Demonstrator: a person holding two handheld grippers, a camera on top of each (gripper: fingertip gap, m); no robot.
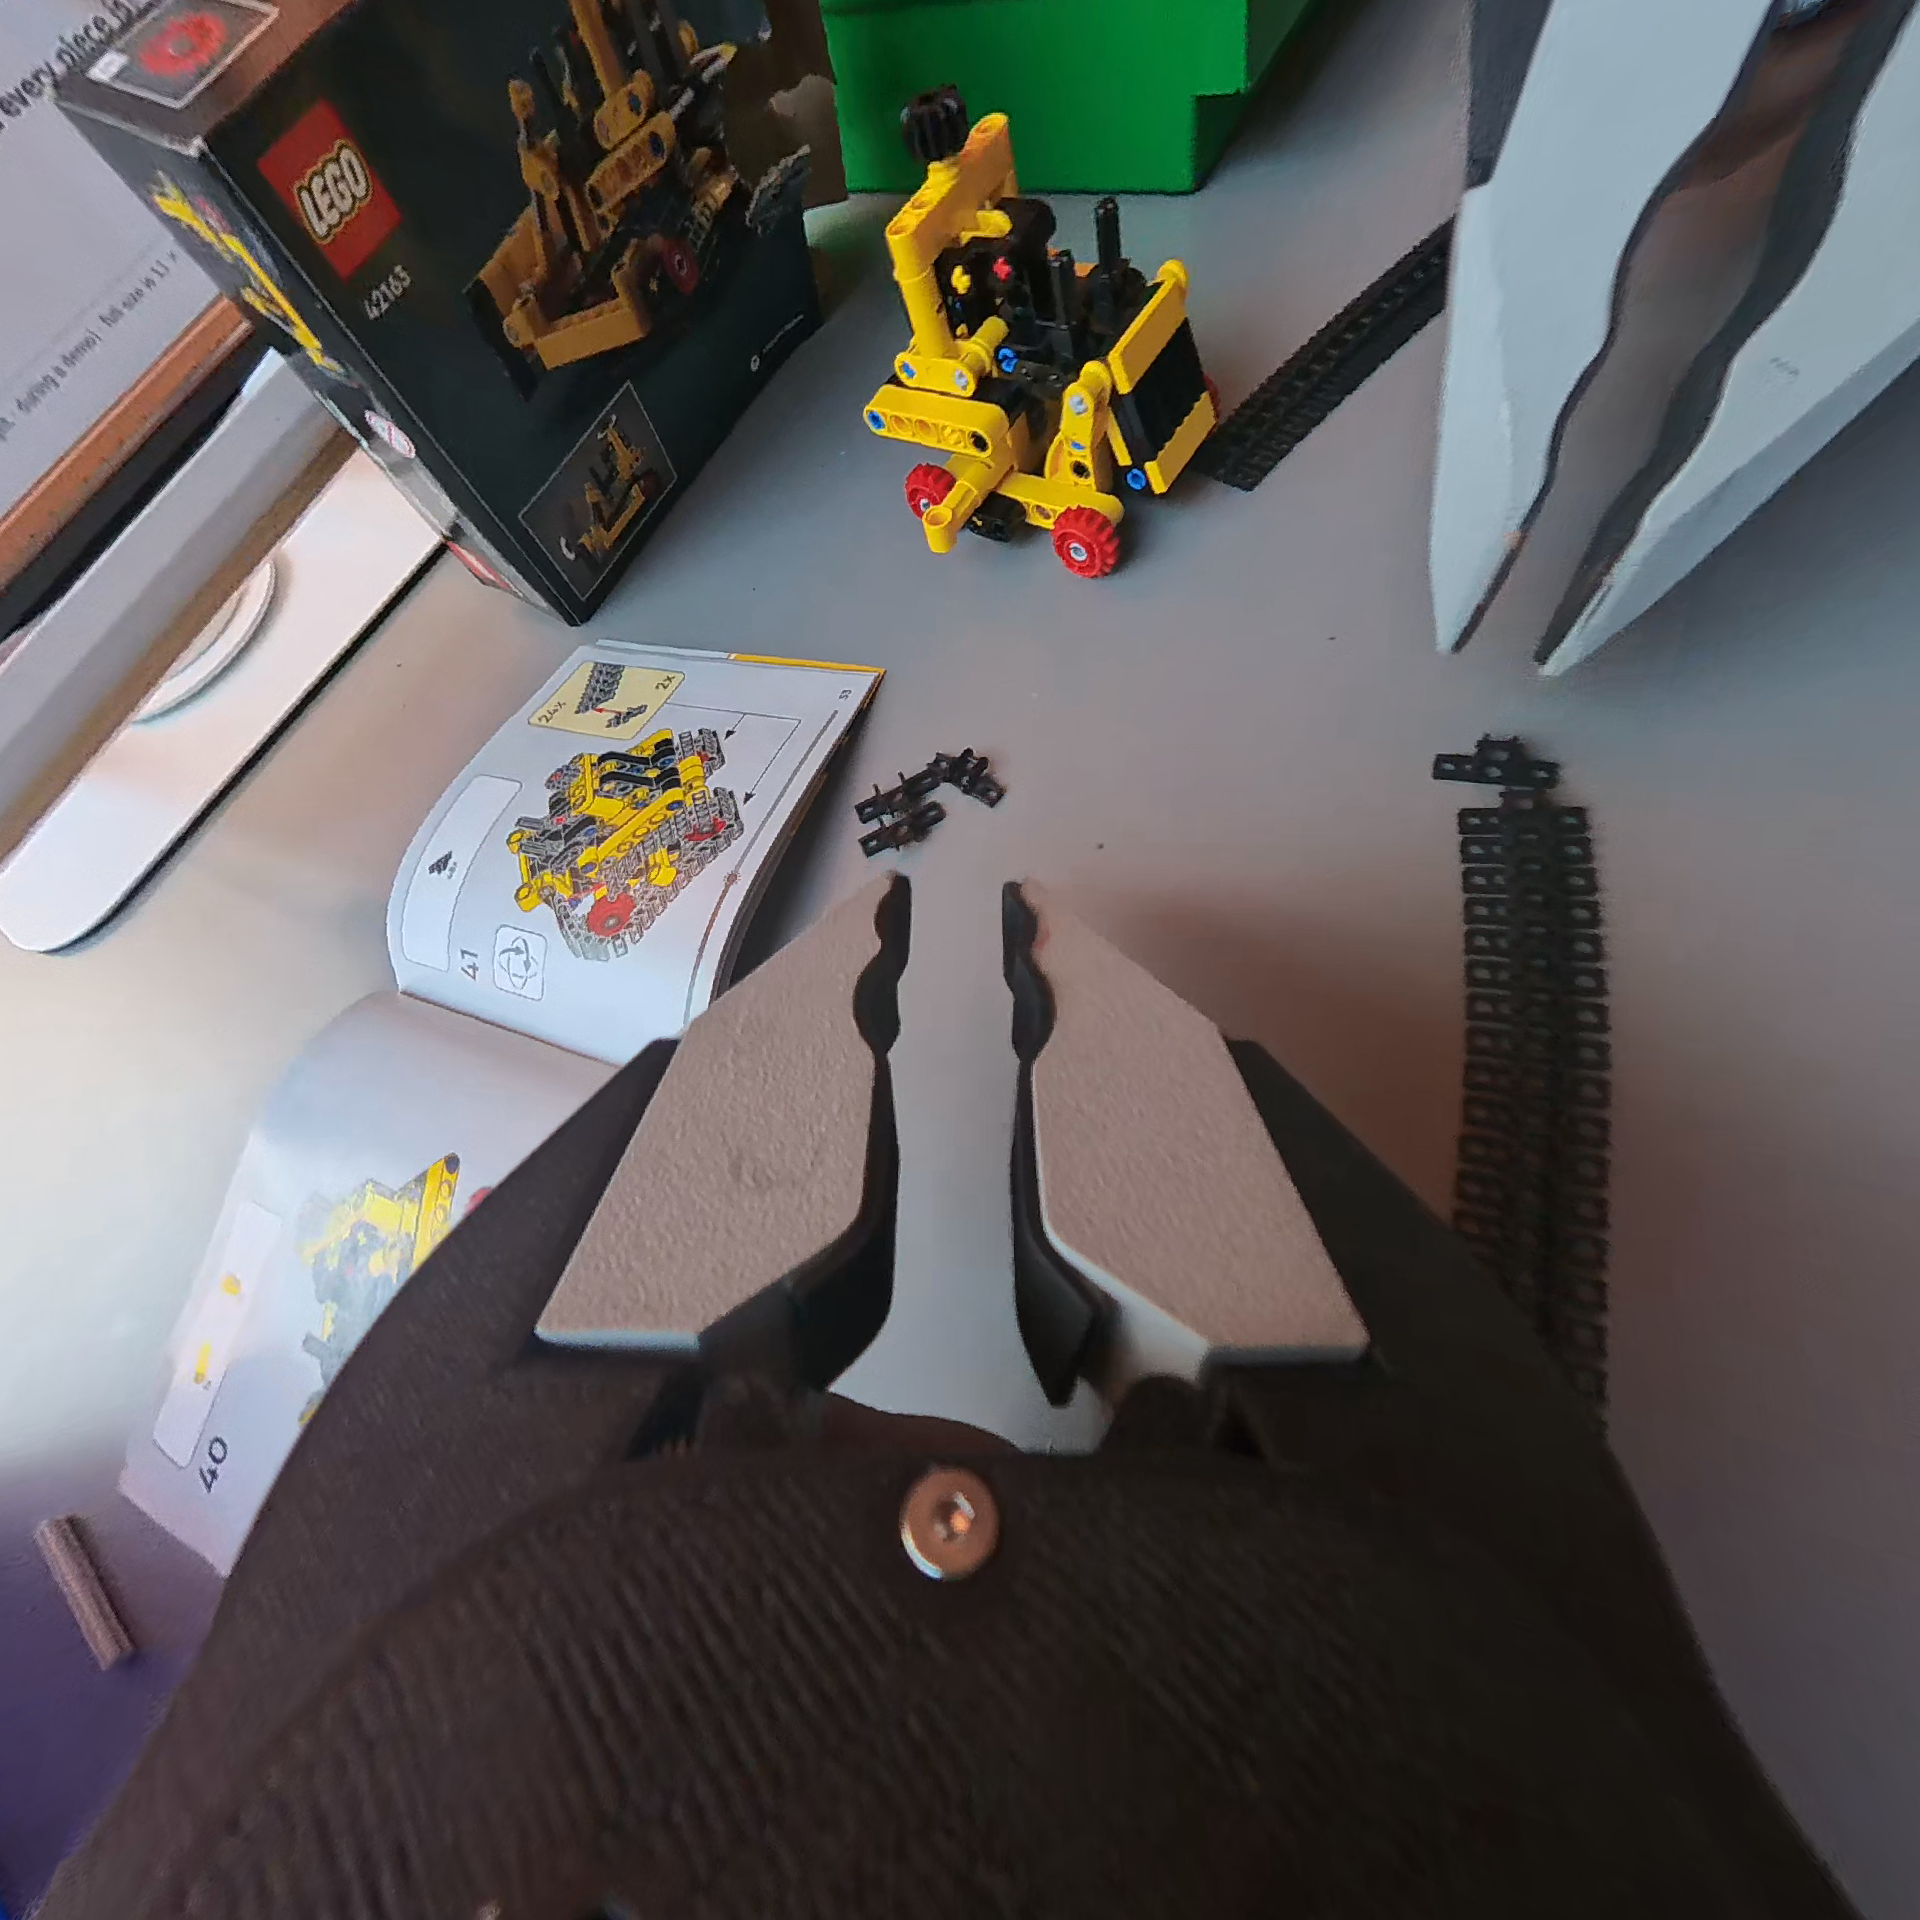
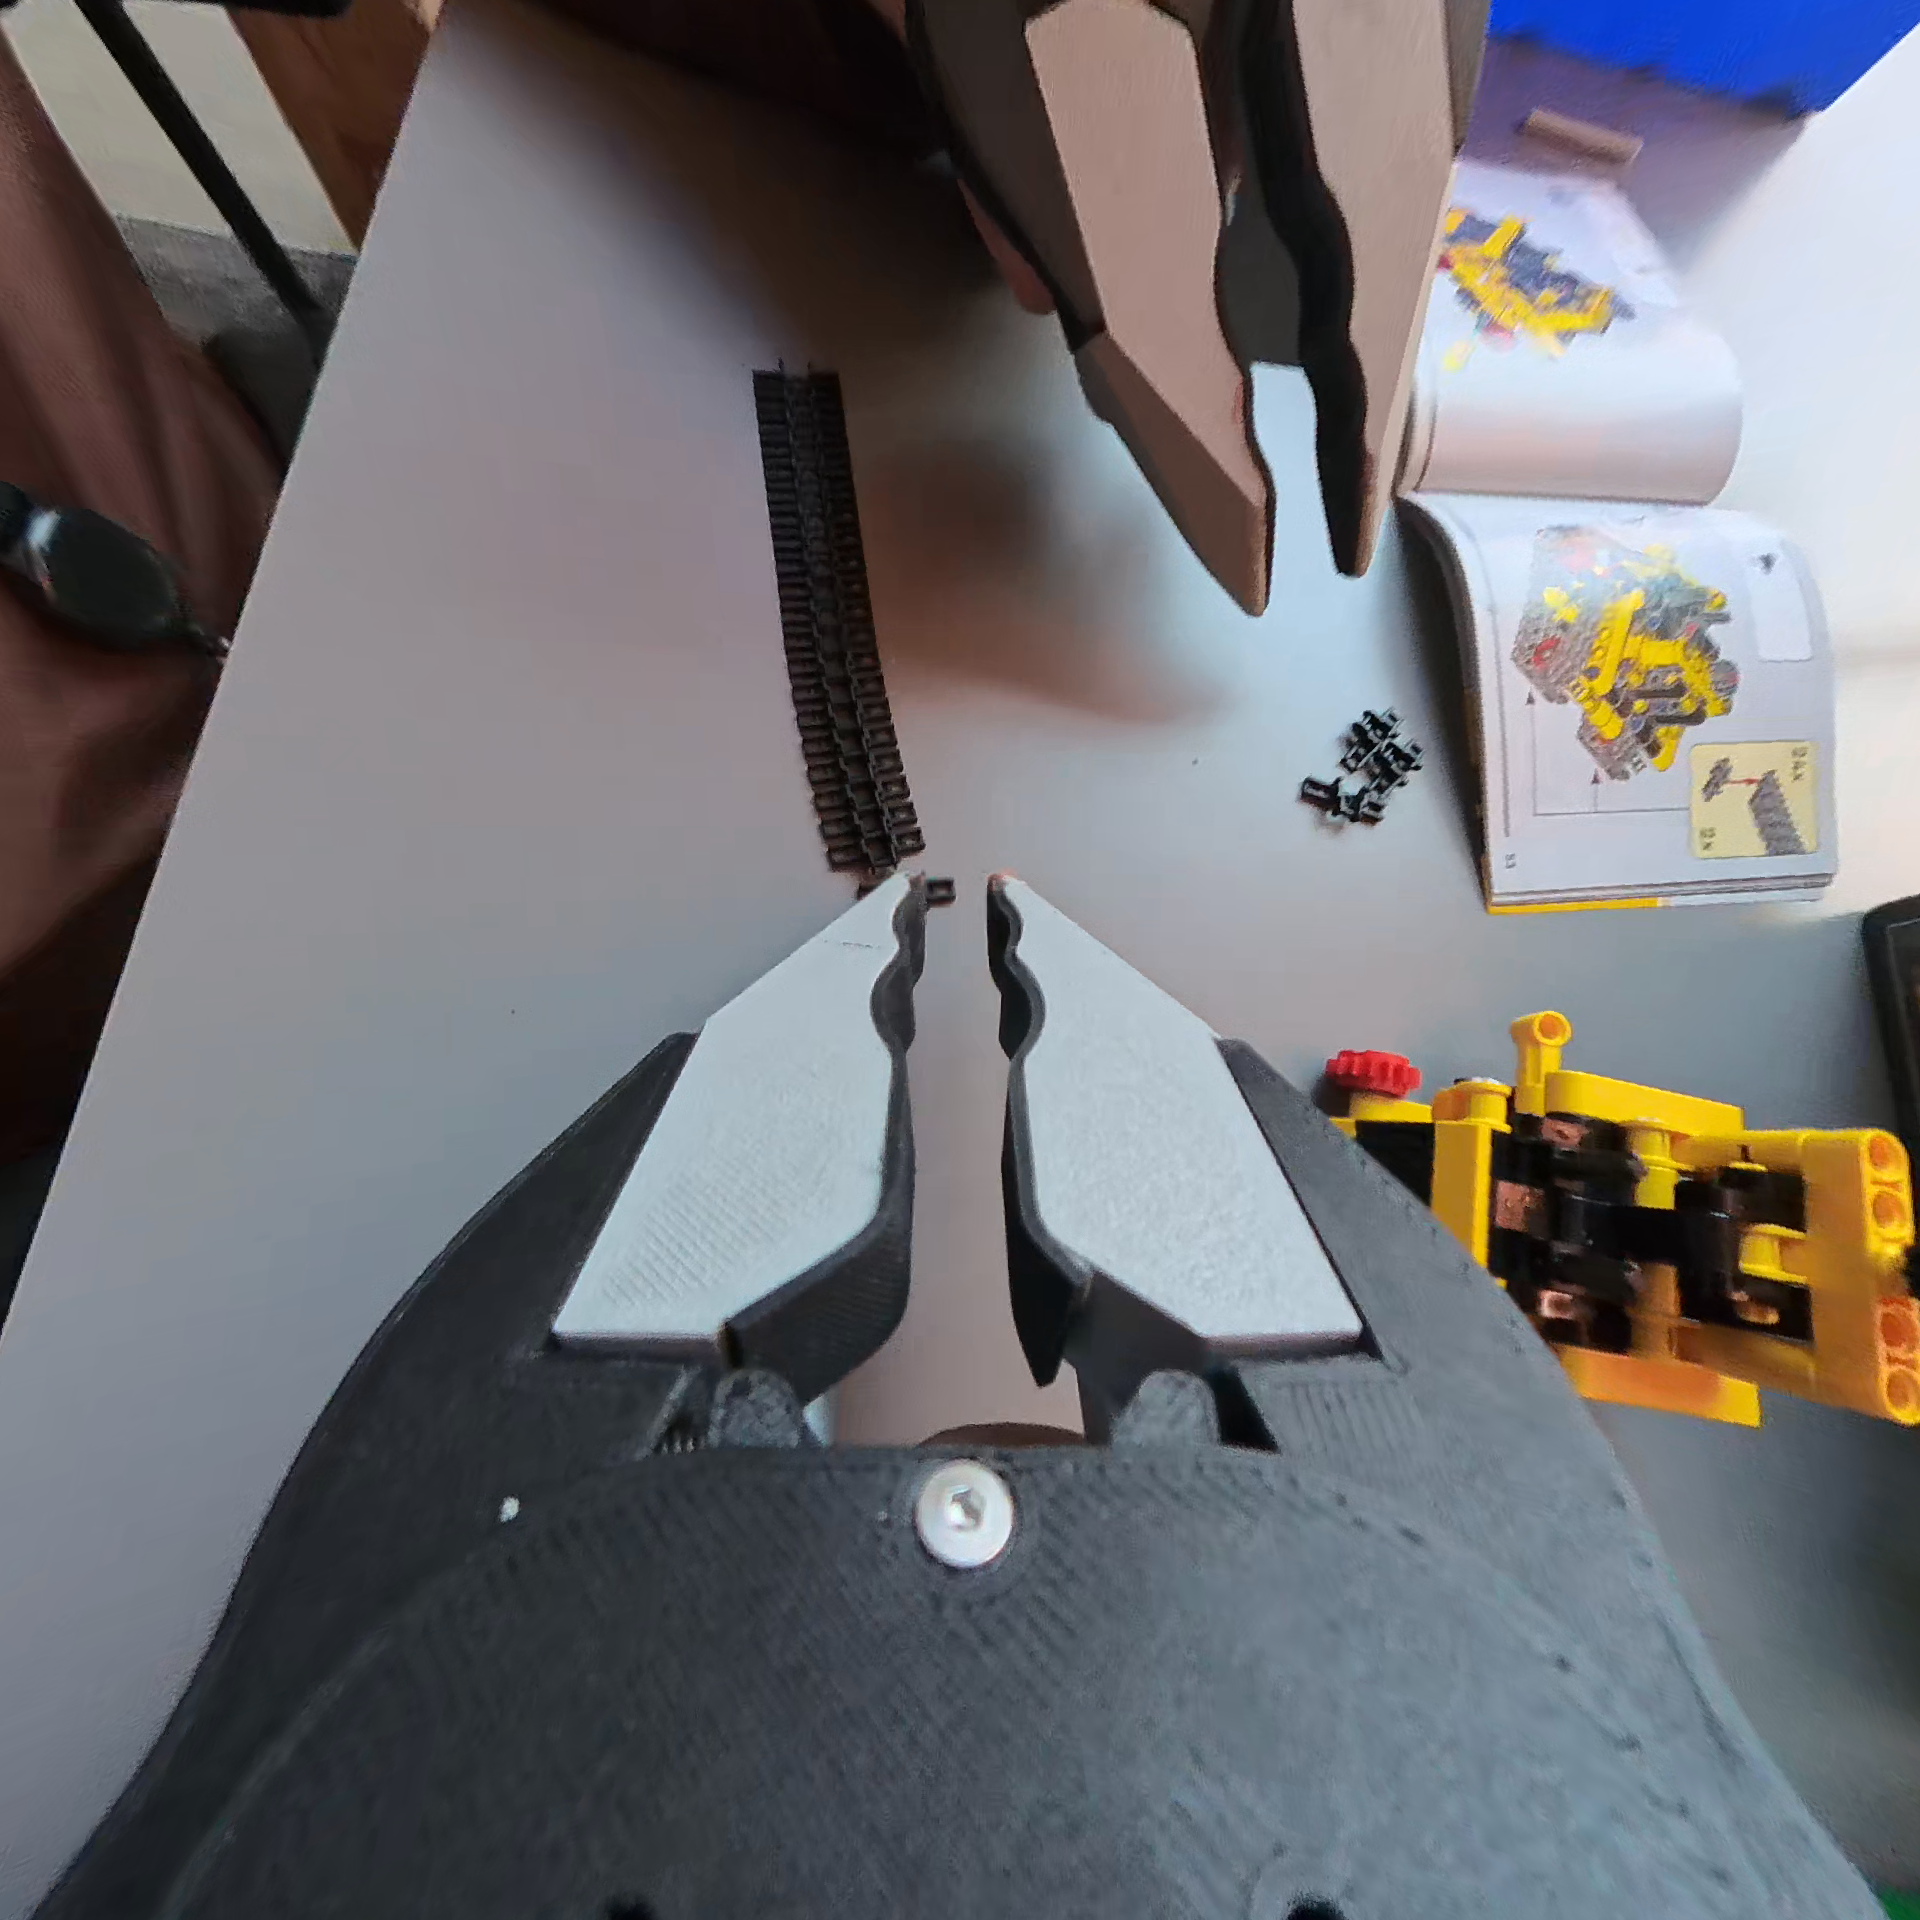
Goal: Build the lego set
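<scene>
A yellow and black bulldozer model point(image 1: 1039, 353) with red gear wheels stands at the back of the grey table point(image 1: 1195, 675); it also shows in the right wrist view point(image 2: 1662, 1226). A long doubled black track strip point(image 1: 1527, 1039) lies at the right, also in the right wrist view point(image 2: 831, 623). Several loose black track links point(image 1: 930, 795) lie just beyond my left gripper point(image 1: 956, 894), which is open and empty above the table. My right gripper point(image 2: 956, 885) is open, its tips at the strip's near end, where one link point(image 2: 940, 889) lies beside its left fingertip.
The set's black box point(image 1: 488, 291) stands at the back left. An open instruction booklet point(image 1: 623, 852) lies left of the loose links. A second track strip point(image 1: 1340, 364) lies behind the model. A green block point(image 1: 1039, 94) and a white stand base point(image 1: 156, 675) border the table. About 10 cm separates my left fingertips from my right.
</scene>
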